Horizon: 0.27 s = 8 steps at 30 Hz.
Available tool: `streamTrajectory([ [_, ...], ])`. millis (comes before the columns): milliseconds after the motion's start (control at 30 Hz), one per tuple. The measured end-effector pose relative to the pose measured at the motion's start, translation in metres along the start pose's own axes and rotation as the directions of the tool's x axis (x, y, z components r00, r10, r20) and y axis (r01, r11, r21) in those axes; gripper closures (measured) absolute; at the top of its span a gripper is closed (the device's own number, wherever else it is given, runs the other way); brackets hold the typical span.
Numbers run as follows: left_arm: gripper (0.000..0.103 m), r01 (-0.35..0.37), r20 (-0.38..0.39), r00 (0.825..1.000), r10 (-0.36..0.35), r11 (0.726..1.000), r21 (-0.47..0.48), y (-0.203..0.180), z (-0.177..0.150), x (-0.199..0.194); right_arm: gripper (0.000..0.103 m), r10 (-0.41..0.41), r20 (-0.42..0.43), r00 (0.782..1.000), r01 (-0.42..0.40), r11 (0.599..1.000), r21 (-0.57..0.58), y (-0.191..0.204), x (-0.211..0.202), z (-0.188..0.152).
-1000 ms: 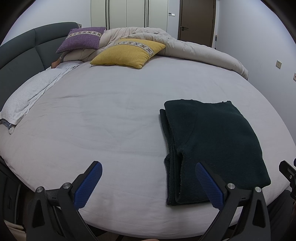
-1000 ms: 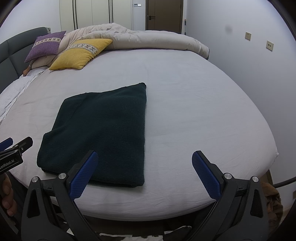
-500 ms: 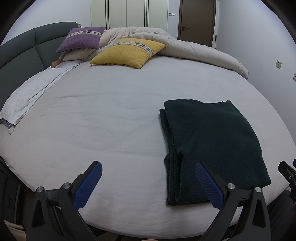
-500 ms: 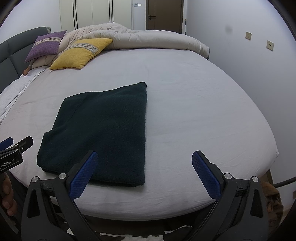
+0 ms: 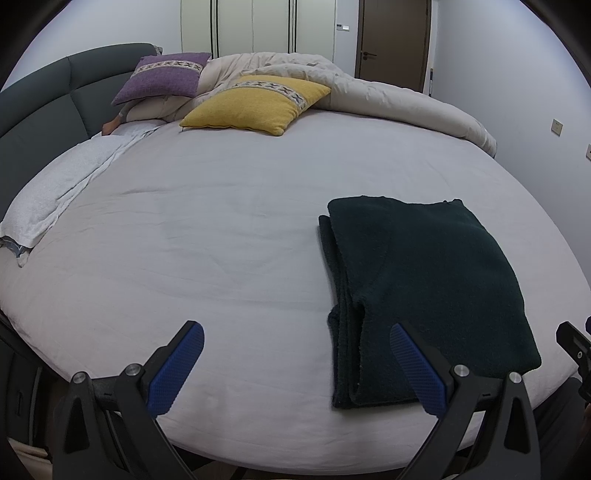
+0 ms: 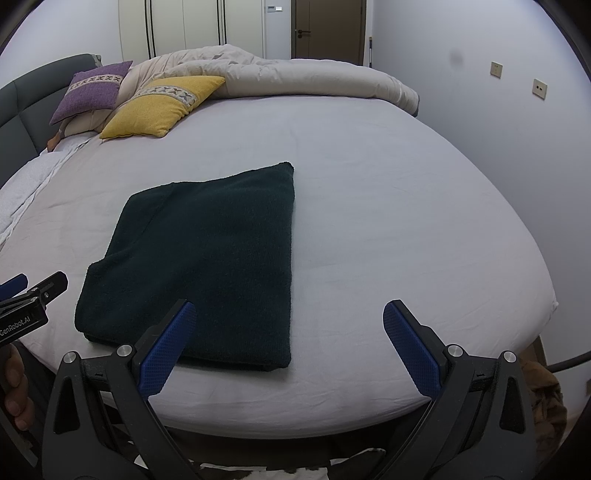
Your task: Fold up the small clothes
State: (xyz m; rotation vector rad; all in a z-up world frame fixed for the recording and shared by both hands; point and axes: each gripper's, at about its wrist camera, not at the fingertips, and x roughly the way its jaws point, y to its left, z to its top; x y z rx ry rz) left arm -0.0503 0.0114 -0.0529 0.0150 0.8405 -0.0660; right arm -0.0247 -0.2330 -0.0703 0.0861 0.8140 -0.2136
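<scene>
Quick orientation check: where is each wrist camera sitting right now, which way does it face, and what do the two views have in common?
Left wrist: at the bed's near edge, facing the headboard; open left gripper frames sheet left of the dark folded garment.
Right wrist: same edge, further right; open right gripper over the garment's near right corner; left gripper's tip at far left.
Shared: garment, yellow pillow, purple pillow, duvet, door.

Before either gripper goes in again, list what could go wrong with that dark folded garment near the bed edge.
1. The dark garment lies close to the near edge of the bed; a pull toward you could drag it off.
2. Its stacked layers show loose along the left side; pinching only the top layer may undo the fold.
3. Both the left gripper and the right gripper are open and low, so a finger could snag the sheet.
</scene>
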Motion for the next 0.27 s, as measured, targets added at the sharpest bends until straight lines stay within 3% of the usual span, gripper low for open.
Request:
streamTrajectory([
  [267, 0.0, -0.005, 0.025, 1.0, 0.005, 1.0, 0.022, -0.0042, 0.0001, -0.0032, 0.0, 0.007, -0.006, 1.0, -0.007, 1.0, 0.007, 0.0038, 0.0011, -0.0027],
])
